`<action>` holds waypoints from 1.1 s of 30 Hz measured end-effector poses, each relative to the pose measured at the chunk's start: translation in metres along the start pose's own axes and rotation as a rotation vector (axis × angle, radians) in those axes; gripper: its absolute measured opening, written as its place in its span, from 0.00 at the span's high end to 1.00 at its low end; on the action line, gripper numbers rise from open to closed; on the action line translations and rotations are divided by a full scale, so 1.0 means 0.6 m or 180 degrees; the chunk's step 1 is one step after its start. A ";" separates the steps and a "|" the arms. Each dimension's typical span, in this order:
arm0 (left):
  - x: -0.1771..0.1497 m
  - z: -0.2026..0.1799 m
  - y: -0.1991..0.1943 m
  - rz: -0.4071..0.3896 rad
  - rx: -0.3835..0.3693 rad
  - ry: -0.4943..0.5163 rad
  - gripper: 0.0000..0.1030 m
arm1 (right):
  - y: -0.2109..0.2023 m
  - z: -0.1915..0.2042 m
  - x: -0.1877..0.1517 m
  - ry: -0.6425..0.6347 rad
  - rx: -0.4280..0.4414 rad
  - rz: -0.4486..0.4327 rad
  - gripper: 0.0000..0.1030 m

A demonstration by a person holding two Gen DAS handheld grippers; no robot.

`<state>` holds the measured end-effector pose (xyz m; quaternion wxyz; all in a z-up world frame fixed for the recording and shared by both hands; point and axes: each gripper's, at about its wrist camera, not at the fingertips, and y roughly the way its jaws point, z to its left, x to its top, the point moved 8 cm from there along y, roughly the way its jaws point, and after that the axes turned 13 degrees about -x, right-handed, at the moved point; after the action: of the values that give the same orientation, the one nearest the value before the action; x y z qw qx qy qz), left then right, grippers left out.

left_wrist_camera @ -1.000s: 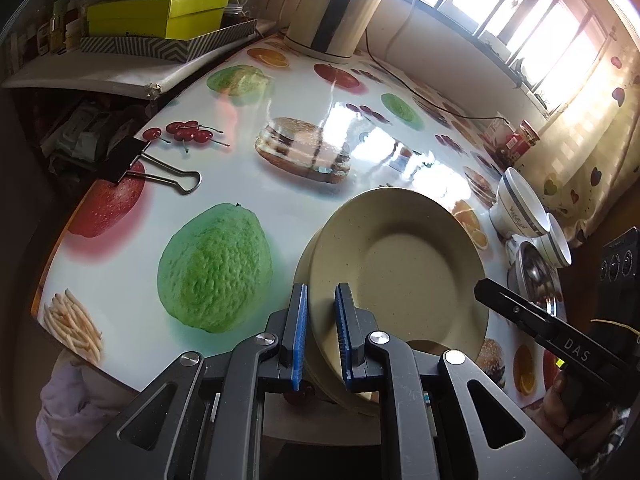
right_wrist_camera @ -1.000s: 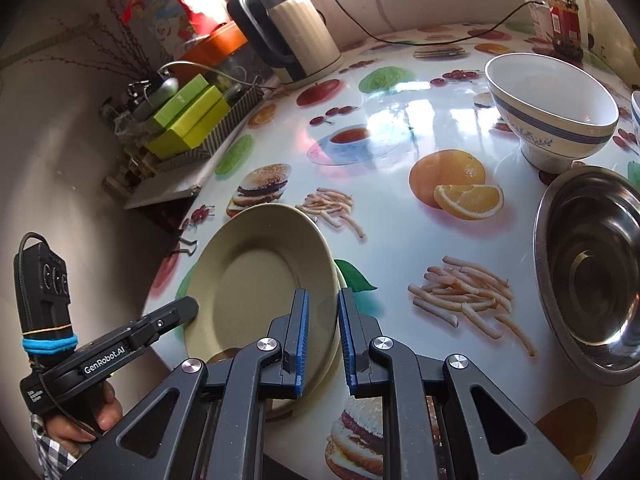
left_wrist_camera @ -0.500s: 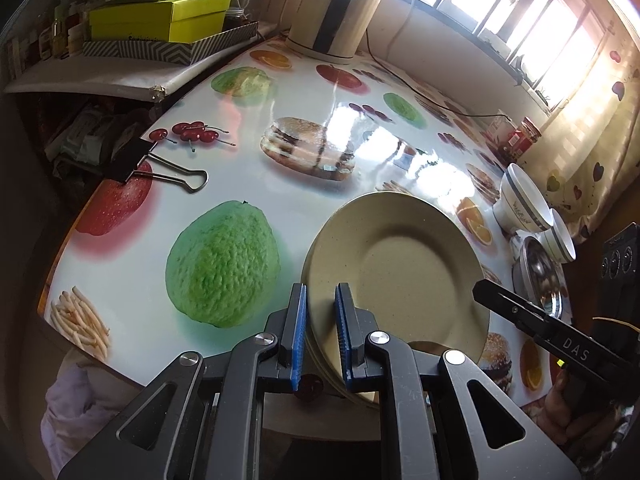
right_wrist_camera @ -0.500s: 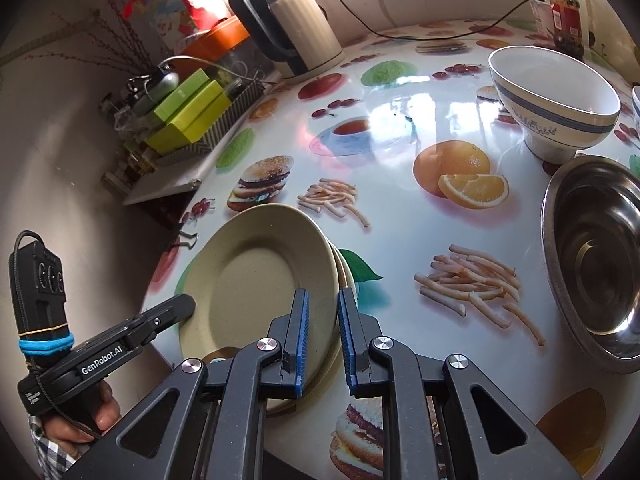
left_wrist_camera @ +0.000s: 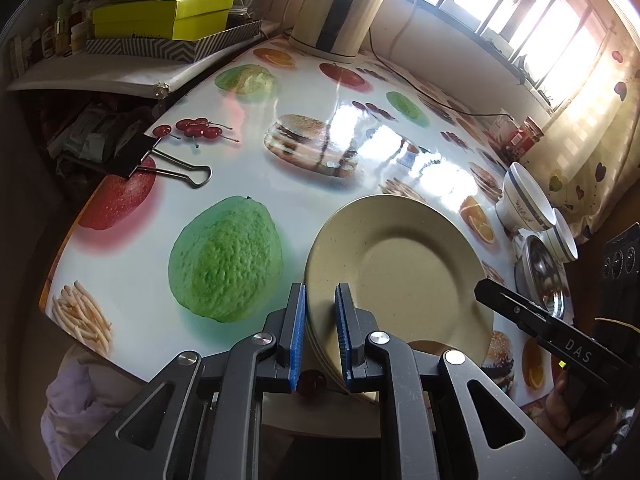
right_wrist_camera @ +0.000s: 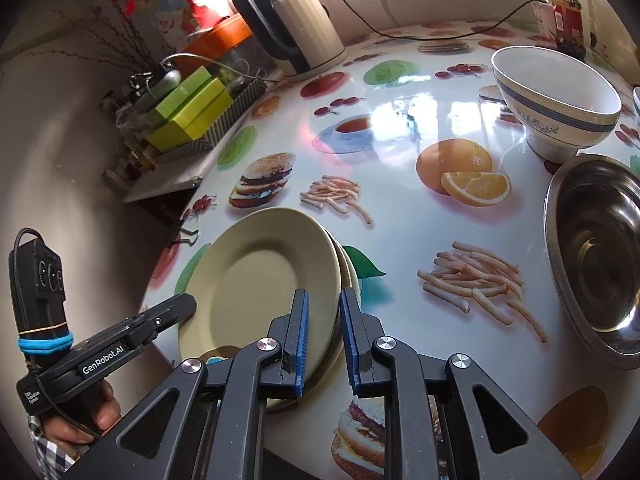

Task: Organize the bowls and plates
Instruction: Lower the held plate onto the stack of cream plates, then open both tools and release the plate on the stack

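Note:
A stack of beige plates [left_wrist_camera: 404, 268] is held over the near edge of the fruit-print table [left_wrist_camera: 280, 200]. My left gripper [left_wrist_camera: 320, 336] is shut on the stack's near-left rim. My right gripper [right_wrist_camera: 324, 336] is shut on the opposite rim of the plates [right_wrist_camera: 260, 276]; the lower plates stick out to the right of the top one. A white bowl with a blue band [right_wrist_camera: 556, 100] stands at the far right, with a steel bowl [right_wrist_camera: 600, 256] in front of it. In the left wrist view both white bowls [left_wrist_camera: 524, 204] and the steel bowl [left_wrist_camera: 544, 276] sit beyond the plates.
An electric kettle [right_wrist_camera: 296, 32] with its cord stands at the back. Green boxes [right_wrist_camera: 188, 108] lie on a side shelf. A black binder clip [left_wrist_camera: 136, 156] grips the table's left edge. Red jars [right_wrist_camera: 564, 12] stand at the far right.
Both grippers and the plate stack have drawn back a little toward the table's near edge. Both grips are unchanged.

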<state>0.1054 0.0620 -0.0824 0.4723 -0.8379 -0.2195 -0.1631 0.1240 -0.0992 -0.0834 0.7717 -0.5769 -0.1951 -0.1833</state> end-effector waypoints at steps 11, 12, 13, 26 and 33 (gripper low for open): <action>0.004 -0.002 -0.004 -0.0015 0.0070 0.0067 0.84 | 0.000 -0.003 0.000 0.0027 0.0000 0.0009 0.82; 0.005 -0.003 -0.005 -0.0024 0.0080 0.0071 0.84 | -0.002 -0.002 0.000 0.0030 0.0000 -0.0006 0.81; 0.006 -0.004 -0.007 -0.0033 0.0086 0.0078 0.83 | -0.005 -0.003 0.001 0.0031 0.0002 -0.0020 0.81; 0.024 -0.053 -0.034 -0.0199 0.0222 0.0381 0.72 | -0.048 -0.020 0.016 0.0040 -0.0103 -0.0258 0.65; 0.032 -0.085 -0.037 -0.0233 0.0227 0.0520 0.72 | -0.073 -0.042 0.021 0.0110 -0.0163 -0.0375 0.64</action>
<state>0.1069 0.0324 -0.0316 0.5119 -0.7959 -0.2164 -0.2401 0.1148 -0.1360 -0.0475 0.7478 -0.5808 -0.2106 -0.2433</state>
